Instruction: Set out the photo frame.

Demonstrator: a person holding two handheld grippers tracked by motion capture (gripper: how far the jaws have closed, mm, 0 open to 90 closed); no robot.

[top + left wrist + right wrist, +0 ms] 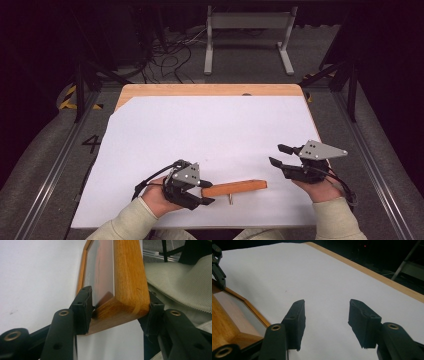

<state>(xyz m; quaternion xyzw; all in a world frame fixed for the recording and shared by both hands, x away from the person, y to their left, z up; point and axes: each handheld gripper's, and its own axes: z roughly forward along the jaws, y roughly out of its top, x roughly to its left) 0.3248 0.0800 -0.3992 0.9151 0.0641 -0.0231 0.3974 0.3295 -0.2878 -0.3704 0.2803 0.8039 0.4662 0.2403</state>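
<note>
A wooden picture frame (235,188) stands on its long edge on the white sheet near the table's front, propped by a small leg behind it. My left gripper (210,192) has its jaws on either side of the frame's left end. In the left gripper view the frame's corner (127,277) sits between the pads (83,307) with a thin dark gap showing, so the left gripper (119,293) is open around it. My right gripper (275,154) hovers to the right of the frame, open with nothing in it (326,302). The frame's right end (227,322) lies to its left.
A white sheet (210,125) covers most of the wooden table (210,90). Beyond the far edge stand a grey metal stand (247,30) and loose cables on the floor. Metal rails run along both sides of the table.
</note>
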